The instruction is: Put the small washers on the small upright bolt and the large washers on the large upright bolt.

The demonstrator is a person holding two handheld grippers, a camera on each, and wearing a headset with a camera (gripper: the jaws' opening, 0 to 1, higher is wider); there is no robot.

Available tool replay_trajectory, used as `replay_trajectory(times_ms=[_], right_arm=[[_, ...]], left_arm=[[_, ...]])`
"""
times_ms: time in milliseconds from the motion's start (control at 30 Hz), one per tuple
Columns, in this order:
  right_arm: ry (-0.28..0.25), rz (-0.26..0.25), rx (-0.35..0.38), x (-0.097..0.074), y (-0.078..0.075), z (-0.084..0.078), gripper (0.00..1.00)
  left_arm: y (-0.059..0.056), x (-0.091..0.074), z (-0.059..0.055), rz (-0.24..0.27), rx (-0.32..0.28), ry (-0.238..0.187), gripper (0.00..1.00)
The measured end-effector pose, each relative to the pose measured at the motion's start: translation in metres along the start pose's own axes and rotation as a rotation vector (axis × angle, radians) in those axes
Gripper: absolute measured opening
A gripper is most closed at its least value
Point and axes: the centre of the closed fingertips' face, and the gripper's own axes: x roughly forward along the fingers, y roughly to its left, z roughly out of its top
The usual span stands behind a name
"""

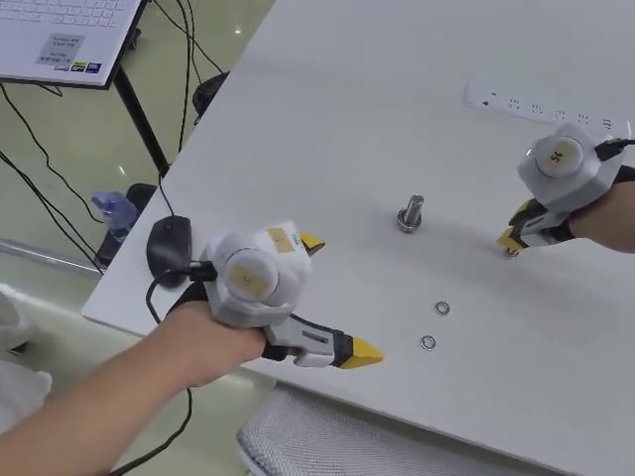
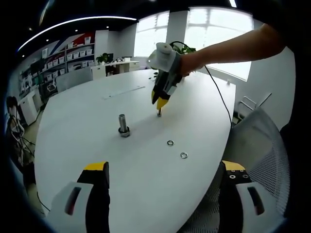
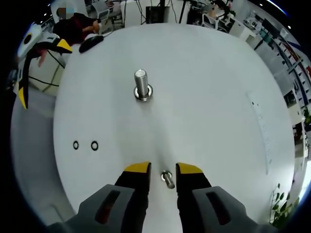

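Small bolt (image 3: 167, 178) between parted jaws of right claw (image 3: 163, 168)

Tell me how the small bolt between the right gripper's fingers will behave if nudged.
The small bolt looks slim on a narrow base, so a nudge probably tips it. Lying down, its round shank would likely roll on the smooth table. It looks metal, so probably stiff and slippery.

an open office: long white meeting table (image 1: 397, 119), laptop (image 1: 60, 35), power strip (image 1: 541, 107), mesh chair (image 2: 260, 141).
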Motion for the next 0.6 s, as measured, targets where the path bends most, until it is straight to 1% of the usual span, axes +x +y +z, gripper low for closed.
replay_trajectory(times_ms=[233, 333, 467, 567, 600], right_arm=[[-0.005, 0.018, -0.026, -0.009, 0.012, 0.008, 0.23], [-0.014, 0.026, -0.055, -0.010, 0.023, 0.013, 0.23], [-0.011, 0.048, -0.084, -0.006, 0.040, 0.017, 0.24], [-0.014, 0.068, -0.090, -0.003, 0.051, 0.019, 0.24], [-0.017, 0.073, -0.099, -0.002, 0.055, 0.021, 0.25]], left_arm=[[0.000, -0.004, 0.002, 0.008, 0.004, -0.003, 0.94], [0.000, -0.006, 0.002, 0.011, 0.006, -0.003, 0.93], [-0.001, -0.006, 0.002, 0.010, -0.002, 0.000, 0.93], [-0.001, -0.006, 0.004, 0.012, -0.001, -0.007, 0.93], [-0.002, -0.006, 0.008, 0.012, -0.002, -0.017, 0.93]])
